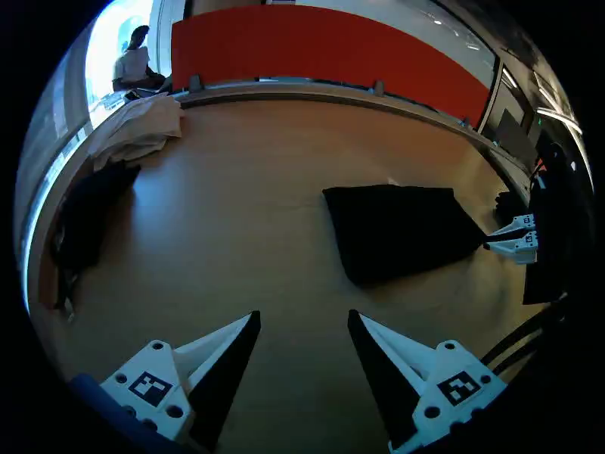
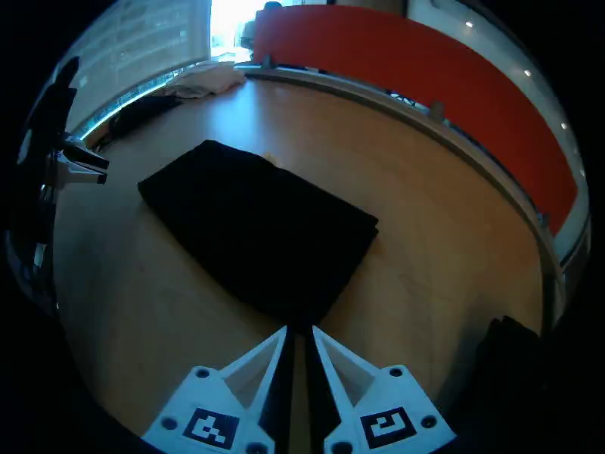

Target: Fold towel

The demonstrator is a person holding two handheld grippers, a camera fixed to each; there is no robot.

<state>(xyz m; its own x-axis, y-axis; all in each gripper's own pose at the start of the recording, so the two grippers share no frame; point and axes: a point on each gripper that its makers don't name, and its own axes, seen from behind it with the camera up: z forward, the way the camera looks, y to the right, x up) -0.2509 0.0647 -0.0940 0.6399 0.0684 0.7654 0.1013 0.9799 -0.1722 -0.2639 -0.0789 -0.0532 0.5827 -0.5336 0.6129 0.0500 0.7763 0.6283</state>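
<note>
Jaws of the left gripper (image 1: 302, 314) stand wide apart and empty, hovering over bare desk (image 1: 249, 189). Jaws of the right gripper (image 2: 300, 331) are drawn almost together, and seem to pinch the nearest corner of the towel (image 2: 257, 227).

Wooden desk, curved along its far edge, with a red panel (image 1: 318, 53) standing behind it. Black towel lying flat near the middle, apparently folded once into a thick rectangle, with one corner pulled to a point where the right gripper has it. A pale cloth heap (image 1: 140, 129) sits well apart at a far corner.

One pinched corner alone would likely drag and skew the towel. For a clean fold, the left gripper should take the neighbouring corner on the same edge and catch every layer. Both grippers should then lift together, keep that edge taut, carry it across to the opposite edge, match the corners, and lay it flat before letting go.
</note>
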